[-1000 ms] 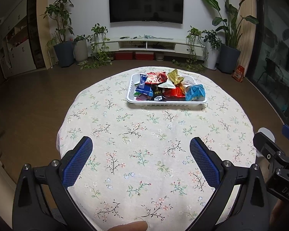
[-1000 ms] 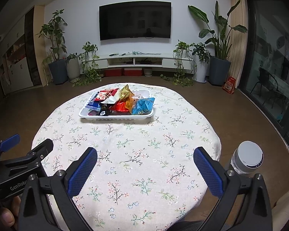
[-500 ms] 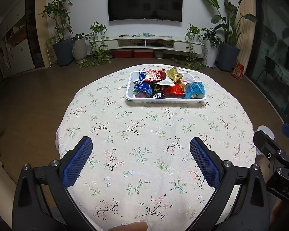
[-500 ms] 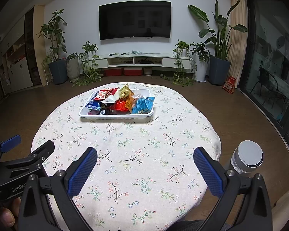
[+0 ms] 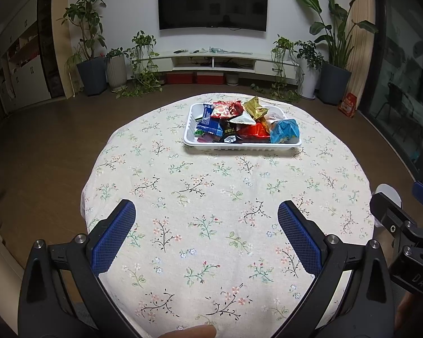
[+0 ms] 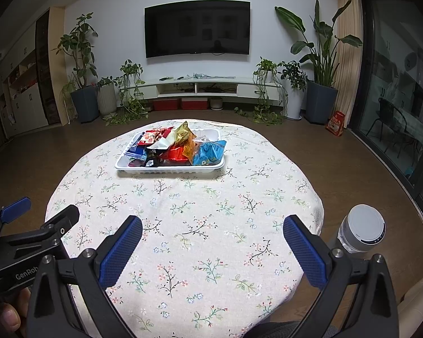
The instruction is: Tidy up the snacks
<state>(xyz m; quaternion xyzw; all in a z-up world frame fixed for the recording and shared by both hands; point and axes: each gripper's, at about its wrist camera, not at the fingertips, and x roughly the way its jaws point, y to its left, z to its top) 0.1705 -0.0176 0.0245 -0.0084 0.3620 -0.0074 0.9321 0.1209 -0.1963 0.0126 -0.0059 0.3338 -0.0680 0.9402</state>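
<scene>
Both the left gripper (image 5: 206,225) and right gripper (image 6: 213,235) hover with jaws wide apart, well short of the white tray (image 5: 241,144) of light, crinkly, slippery snack packets (image 5: 246,124), likely best pinched by a crimped edge.

A dark television (image 6: 197,28) hangs on the white wall above a low white console (image 6: 200,86). Potted plants (image 6: 320,64) flank it. A white-capped bottle (image 6: 362,229) stands off the floral tablecloth's (image 6: 183,225) near right edge.

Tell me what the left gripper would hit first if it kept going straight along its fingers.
Probably the white tray heaped with snack packets. The left gripper is open and empty over bare floral tablecloth, with nothing between. If it is angled downward, it may meet the cloth first; depth is unclear.
</scene>
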